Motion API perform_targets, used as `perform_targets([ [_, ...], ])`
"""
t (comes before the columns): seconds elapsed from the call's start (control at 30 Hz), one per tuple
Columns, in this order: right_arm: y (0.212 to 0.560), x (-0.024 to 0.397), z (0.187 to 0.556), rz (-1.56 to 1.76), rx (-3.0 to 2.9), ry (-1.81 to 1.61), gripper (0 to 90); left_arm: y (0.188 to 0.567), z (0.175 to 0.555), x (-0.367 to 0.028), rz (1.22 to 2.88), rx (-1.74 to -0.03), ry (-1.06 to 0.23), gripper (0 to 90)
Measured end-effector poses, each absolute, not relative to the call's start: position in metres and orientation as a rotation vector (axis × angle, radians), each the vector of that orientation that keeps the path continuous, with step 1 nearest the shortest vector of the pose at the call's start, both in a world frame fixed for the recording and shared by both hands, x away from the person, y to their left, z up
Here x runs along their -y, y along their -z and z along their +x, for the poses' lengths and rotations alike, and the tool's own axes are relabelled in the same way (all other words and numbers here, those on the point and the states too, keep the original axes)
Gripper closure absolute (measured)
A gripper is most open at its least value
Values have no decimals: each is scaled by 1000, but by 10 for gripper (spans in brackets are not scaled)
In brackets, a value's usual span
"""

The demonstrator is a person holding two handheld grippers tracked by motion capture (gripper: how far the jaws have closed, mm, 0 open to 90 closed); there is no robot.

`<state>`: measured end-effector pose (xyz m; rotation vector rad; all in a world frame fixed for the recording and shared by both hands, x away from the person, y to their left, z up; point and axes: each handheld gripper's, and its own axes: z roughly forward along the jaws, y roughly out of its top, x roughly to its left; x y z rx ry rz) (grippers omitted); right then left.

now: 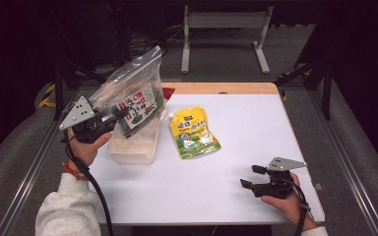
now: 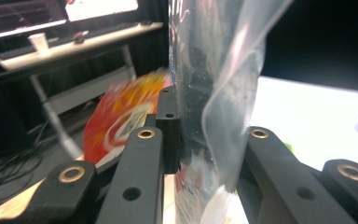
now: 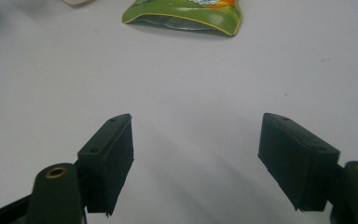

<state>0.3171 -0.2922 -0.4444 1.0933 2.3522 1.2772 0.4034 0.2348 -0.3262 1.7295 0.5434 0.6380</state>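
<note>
My left tool [image 1: 120, 114] is clamped on a clear zip bag [image 1: 130, 93] and holds it up over the white tub [image 1: 137, 147] at the left side of the counter [image 1: 256, 132]; in the left gripper view the plastic [image 2: 214, 93] runs up between the jaws, pinched tight. Inside the bag I can see one dark printed packet [image 1: 139, 107], so I judge that part of the packing is done. The bag hangs tilted, its top toward the far side, and whether that top is sealed or open I cannot tell. My right tool [image 1: 252, 177] rests near the front right corner of the counter with its jaws wide and nothing between them; the right gripper view shows only bare white surface between the pads [image 3: 109, 158]. The yellow-green pouch [image 1: 193, 132] lies flat on the counter just right of the tub, well apart from my right tool and not yet touched. A red packet [image 2: 121, 116] shows behind the bag at the far edge. What is left, as I read it: pick up the pouch with the free tool, bring it to the bag, and slide it in beside the dark packet, then set the bag down.
</note>
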Motion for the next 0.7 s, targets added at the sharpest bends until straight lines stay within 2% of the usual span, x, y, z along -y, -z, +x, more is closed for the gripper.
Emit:
perform_targets([
  [0.3,448,287,319,1095,-2384,-1260,232,339,411,-247,1816,-596,-630,772],
  [0.43,448,286,319,1088,-2392,-1248,226,340,412,-249,1805,-613,-631,772],
  [0.7,450,284,320,1102,-2401,-1241,219,337,421,-231,1891,-572,-619,771],
])
